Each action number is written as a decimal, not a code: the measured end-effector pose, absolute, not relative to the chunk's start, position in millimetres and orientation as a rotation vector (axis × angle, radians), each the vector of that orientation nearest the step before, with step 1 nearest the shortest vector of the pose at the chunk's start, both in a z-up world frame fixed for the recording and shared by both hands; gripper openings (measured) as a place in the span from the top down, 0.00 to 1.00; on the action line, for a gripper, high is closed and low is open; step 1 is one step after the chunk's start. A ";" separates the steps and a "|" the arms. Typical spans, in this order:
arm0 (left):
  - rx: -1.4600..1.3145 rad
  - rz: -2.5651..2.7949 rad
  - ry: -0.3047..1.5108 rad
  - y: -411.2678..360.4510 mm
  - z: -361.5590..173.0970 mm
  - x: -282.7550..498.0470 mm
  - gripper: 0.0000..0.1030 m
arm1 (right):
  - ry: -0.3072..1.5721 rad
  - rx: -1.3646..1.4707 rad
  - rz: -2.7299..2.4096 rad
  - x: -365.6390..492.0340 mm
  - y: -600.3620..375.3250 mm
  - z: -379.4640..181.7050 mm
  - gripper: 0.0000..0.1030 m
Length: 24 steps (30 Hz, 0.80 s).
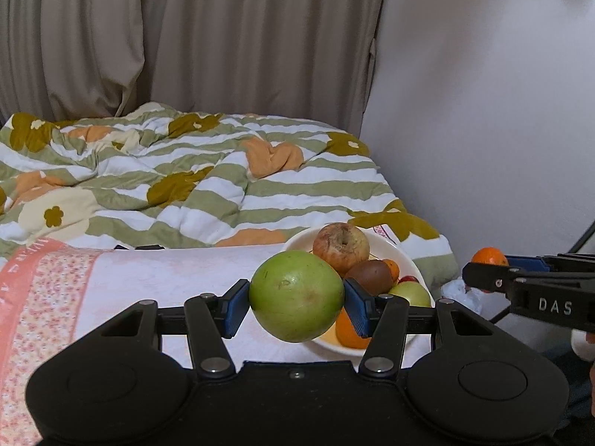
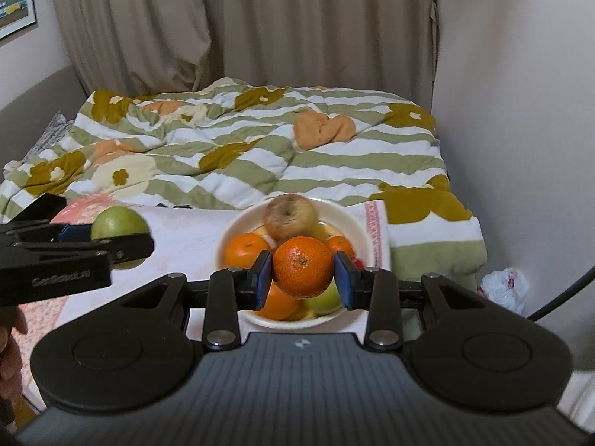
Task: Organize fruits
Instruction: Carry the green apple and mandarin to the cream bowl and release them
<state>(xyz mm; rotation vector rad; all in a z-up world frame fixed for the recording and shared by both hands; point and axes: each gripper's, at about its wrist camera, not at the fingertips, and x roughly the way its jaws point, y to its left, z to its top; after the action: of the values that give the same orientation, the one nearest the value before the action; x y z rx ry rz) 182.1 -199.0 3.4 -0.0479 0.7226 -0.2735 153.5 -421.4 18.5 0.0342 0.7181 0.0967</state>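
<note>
The left claw (image 1: 296, 298) is closed on a green apple (image 1: 296, 296), its blue pads (image 1: 238, 306) pressing the fruit's left and right flanks. The apple sits squarely between the fingertips, held clear above the cloth (image 1: 178, 278). It is close to round, so no long axis stands out; a faint scar faces the camera, and which way its stem points cannot be told.

The right claw (image 2: 303, 273) is closed on a mandarin (image 2: 303, 267), pads (image 2: 262, 278) on either side. The mandarin is slightly squat, wider than tall, with its stem dimple turned toward the camera. It hangs centred between the fingertips, directly above the bowl (image 2: 366, 238).

The white bowl stands on the pale cloth at the near end of the bed. Inside lie a blemished reddish apple (image 2: 290, 217) at the back, further oranges (image 2: 243, 249), a kiwi (image 1: 373, 277), another green apple (image 1: 412, 293) and something small and red (image 1: 407, 279).

Beyond lies a striped flowered quilt (image 2: 260, 156), then beige curtains (image 2: 260, 18). A crumpled plastic bag (image 2: 505, 288) lies by the wall on the right.
</note>
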 end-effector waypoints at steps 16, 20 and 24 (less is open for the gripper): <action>-0.018 -0.261 0.827 -230.3 -56.5 293.5 0.43 | 0.822 0.086 0.053 246.4 -457.6 -37.7 0.50; 0.003 -0.273 0.845 -235.1 -67.6 308.5 0.43 | 0.851 0.093 0.045 261.5 -460.2 -47.9 0.50; 0.029 -0.283 0.859 -240.6 -74.1 317.4 0.43 | 0.866 0.102 0.032 272.9 -463.4 -54.3 0.50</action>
<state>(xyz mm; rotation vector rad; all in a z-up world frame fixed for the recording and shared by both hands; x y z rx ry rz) 317.4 -240.6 -74.1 0.0292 0.8589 -0.2832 272.9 -463.4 -54.3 0.1025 0.8660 0.0325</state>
